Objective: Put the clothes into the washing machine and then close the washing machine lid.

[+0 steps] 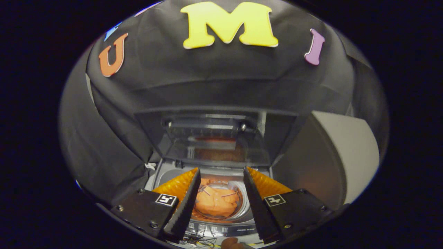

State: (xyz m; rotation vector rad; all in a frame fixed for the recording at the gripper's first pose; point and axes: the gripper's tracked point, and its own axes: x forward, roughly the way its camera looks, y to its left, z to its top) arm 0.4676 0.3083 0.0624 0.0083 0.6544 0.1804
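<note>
Gripper view: I'm looking down over the top-loading washing machine [207,173], and its lid [214,138] stands upright at the back, hinged open toward the black booth wall. That makes sense to me, since an open lid leaves the drum clear for loading from above. The lid's clear window picks up an orange reflection.

Down in the drum [238,204] I can see the orange clothes [216,202], bunched in a heap at the bottom, with a few thin pale lines across the fabric. So the clothes sit inside the machine, below and between my two fingers as the camera sees them.

Now the jaws. The gripper [221,174] hangs above the drum opening with the jaws spread wide, released and empty. The orange fingers [178,185] touch neither the cloth, the rim nor the lid. I judge that the loading part looks done and the lid is the piece left to deal with.

The control strip [221,230] runs along the near edge of the machine, just under the fingers, with some thin wires beside it. Off to the right stands a pale grey box-like thing [342,152], beside the machine and well clear of the lid's path as far as I can tell.

To close up, I reckon I'd need to reach beyond the fingers to the lid's top edge and bring it forward and down.
</note>
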